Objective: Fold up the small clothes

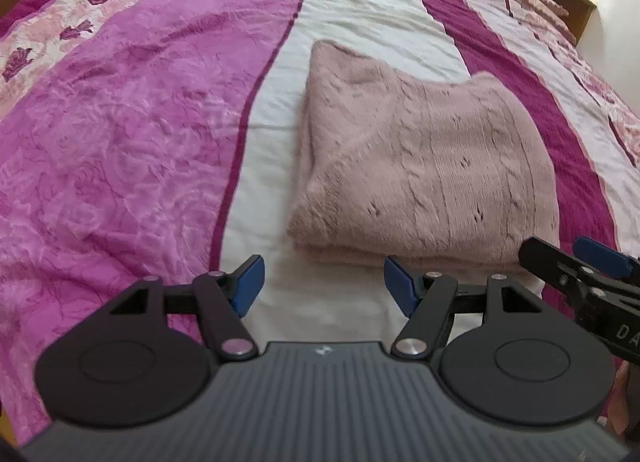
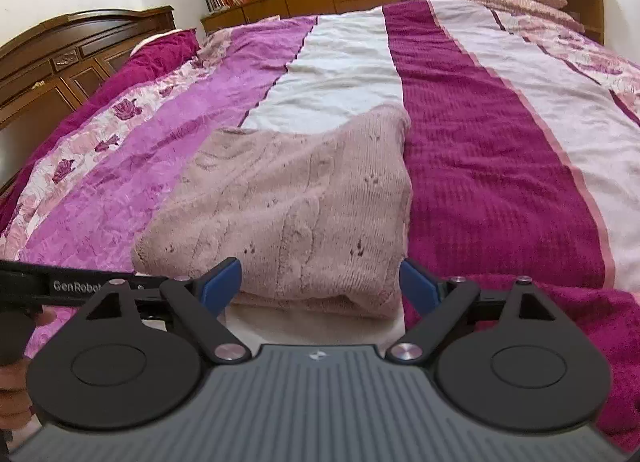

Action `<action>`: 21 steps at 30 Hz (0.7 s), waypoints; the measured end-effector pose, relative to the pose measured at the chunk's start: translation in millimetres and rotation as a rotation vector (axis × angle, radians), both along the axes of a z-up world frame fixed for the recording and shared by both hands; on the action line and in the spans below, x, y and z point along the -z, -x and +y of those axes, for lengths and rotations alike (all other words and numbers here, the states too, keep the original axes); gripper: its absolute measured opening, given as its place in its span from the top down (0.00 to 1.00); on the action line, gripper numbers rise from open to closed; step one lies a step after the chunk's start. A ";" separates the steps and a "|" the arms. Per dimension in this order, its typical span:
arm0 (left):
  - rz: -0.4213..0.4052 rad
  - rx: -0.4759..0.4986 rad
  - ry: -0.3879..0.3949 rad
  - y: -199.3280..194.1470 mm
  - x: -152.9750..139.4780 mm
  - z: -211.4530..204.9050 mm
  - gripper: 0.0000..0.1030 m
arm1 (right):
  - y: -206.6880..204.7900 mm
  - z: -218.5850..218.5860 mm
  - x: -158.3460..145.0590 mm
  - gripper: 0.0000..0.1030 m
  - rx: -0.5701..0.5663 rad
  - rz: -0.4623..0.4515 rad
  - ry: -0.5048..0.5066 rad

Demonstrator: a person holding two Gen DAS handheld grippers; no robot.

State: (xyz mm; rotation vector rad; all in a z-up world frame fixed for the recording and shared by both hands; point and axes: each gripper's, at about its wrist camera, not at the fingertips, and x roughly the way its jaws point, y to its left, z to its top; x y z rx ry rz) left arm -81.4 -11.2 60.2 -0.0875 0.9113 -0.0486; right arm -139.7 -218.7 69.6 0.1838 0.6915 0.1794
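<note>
Both wrist cameras are looking low and forward across the bed, the left one sitting near the folded pink sweater from its left side, the right one facing its near edge, both sharing the sweater and striped bedspread.

One sweater, two grippers

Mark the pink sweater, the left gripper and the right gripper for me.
pink sweater [image 1: 432,166]: left wrist view, middle of the folded knit.
left gripper [image 1: 324,286]: left wrist view, midway between its blue fingertips.
right gripper [image 2: 320,286]: right wrist view, midway between its blue fingertips.
</note>
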 end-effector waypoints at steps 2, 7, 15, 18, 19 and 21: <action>0.016 0.005 -0.005 -0.3 4.4 -3.7 0.34 | -2.0 0.4 3.9 0.12 0.002 0.017 -0.001; 0.050 0.013 -0.029 -0.6 14.3 -11.4 0.34 | -5.9 0.5 14.3 0.11 0.012 0.062 -0.008; 0.062 0.009 -0.044 -0.2 20.5 -15.3 0.34 | -9.9 -0.6 22.8 0.11 0.021 0.098 -0.012; 0.059 0.010 -0.048 0.3 20.8 -15.6 0.34 | -11.0 -1.2 24.5 0.11 0.024 0.107 -0.013; 0.060 0.009 -0.046 0.2 20.9 -15.0 0.34 | -11.2 -1.0 24.7 0.11 0.025 0.108 -0.013; 0.061 0.007 -0.044 -0.2 20.9 -14.4 0.34 | -11.3 -0.9 24.9 0.11 0.026 0.108 -0.013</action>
